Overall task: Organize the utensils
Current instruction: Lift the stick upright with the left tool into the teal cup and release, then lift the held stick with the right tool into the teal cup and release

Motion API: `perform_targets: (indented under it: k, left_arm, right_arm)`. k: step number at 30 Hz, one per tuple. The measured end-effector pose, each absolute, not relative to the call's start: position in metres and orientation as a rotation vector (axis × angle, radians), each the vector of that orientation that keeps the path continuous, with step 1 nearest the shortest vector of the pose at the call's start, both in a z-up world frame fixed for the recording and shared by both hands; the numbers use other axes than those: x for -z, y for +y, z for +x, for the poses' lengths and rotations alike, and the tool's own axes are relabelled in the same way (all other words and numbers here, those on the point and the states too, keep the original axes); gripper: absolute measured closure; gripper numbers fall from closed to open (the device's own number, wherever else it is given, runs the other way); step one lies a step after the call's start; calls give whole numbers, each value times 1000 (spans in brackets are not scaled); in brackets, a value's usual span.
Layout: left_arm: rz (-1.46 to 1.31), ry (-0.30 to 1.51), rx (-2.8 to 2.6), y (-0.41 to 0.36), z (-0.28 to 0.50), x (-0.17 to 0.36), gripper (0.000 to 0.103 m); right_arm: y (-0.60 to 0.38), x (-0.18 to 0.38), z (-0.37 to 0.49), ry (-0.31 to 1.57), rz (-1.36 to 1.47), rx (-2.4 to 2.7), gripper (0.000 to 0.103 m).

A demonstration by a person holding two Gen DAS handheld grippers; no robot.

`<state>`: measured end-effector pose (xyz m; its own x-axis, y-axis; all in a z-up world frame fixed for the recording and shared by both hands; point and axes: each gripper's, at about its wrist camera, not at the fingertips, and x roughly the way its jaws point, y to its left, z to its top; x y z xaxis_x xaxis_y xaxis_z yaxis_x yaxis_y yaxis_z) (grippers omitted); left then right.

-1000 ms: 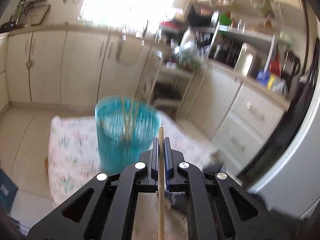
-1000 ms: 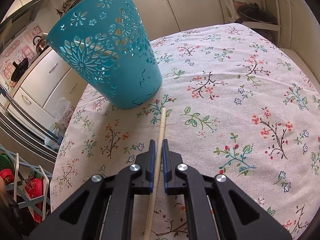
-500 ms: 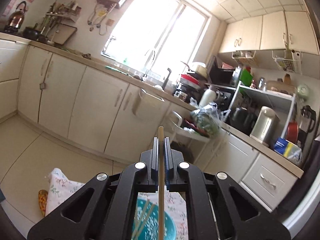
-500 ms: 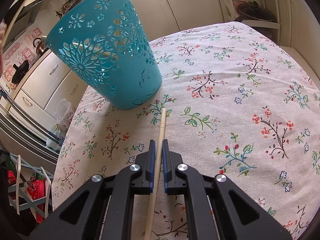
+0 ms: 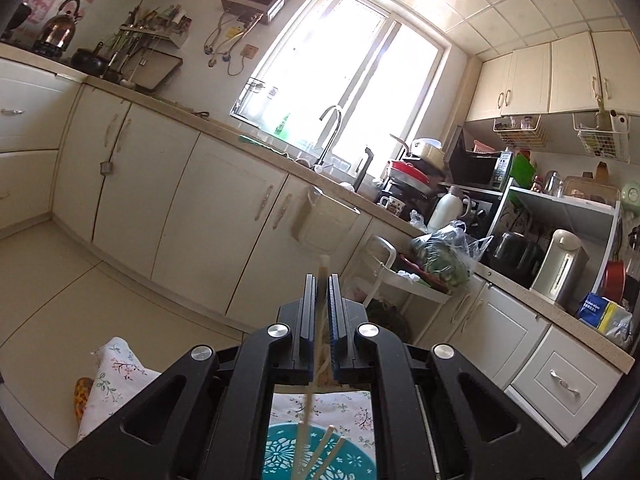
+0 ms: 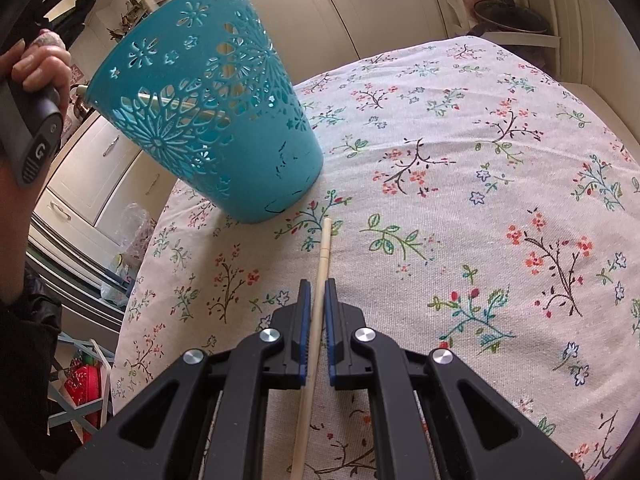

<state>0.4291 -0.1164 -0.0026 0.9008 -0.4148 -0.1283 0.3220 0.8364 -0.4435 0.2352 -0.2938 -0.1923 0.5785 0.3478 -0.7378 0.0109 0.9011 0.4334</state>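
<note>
- Two grippers are at work: the left gripper (image 5: 320,312) sits over the basket (image 5: 320,456), at six o'clock in its view.
- Its fingers (image 5: 306,320) have just parted slightly; half a second ago they pinched a chopstick (image 5: 321,280) tight. It now hangs loose and tilted between them, its lower end among the sticks (image 5: 324,450) already in the basket. That drop looks nearly done.
- The right gripper (image 6: 316,312) has not moved: its fingers (image 6: 303,320) straddle another chopstick (image 6: 322,264) lying on the cloth-covered surface (image 6: 460,184), narrowly apart, not visibly clamping. The basket stands at eleven o'clock.

Left gripper (image 5: 321,292) jaws parted, chopstick (image 5: 316,364) dropping into basket (image 5: 352,460).
</note>
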Motion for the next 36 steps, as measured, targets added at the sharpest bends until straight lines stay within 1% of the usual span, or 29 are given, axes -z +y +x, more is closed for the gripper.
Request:
perform_targets:
  k: [9,12,14,15,16,17,18,19,20,23,27,29,33,36]
  left_arm:
    - [-343,301,421,-123,419,17,98]
    - [-338,303,410,-110,407,18,98]
    - [-344,297,392,-92,393,17,95]
    - [-346,293,380,-84,387,17,93]
    - [-347,292,362,-75,380,19,85]
    - [-349,292,341,-66,373,21,71]
    - [-358,295,299,-52,362,28,63]
    - [-367,302,272,-43,357,34,50]
    - [-384,327,237,-31,349,46,44]
    - [-390,439,196,-14,342,85,39]
    - [-347,620,187,-18,334,145,36]
    - [-330,657,184,-24,331,161,31]
    - [-296,709,187,-35,330,185,30]
    - [-307,738,186,-33,330,194,30]
  right_arm:
    - [-295,192,237,942,419,-204,97]
    - [-294,191,237,944,407,-209,95]
    - [-290,190,237,946,377,-206,95]
    - [-288,189,237,947,354,-203,95]
    - [-285,188,237,947,333,-200,95]
    - [-281,187,237,948,298,-194,97]
    - [-279,187,237,948,267,-184,98]
    - [-276,186,237,947,245,-179,98]
    - [-274,186,237,945,229,-174,98]
    - [-278,185,237,951,246,-178,97]
    - [-300,181,231,933,419,-232,97]
    - [-310,166,225,871,479,-266,97]
    - [-326,126,216,717,596,-344,97]
    - [-328,88,220,619,614,-387,97]
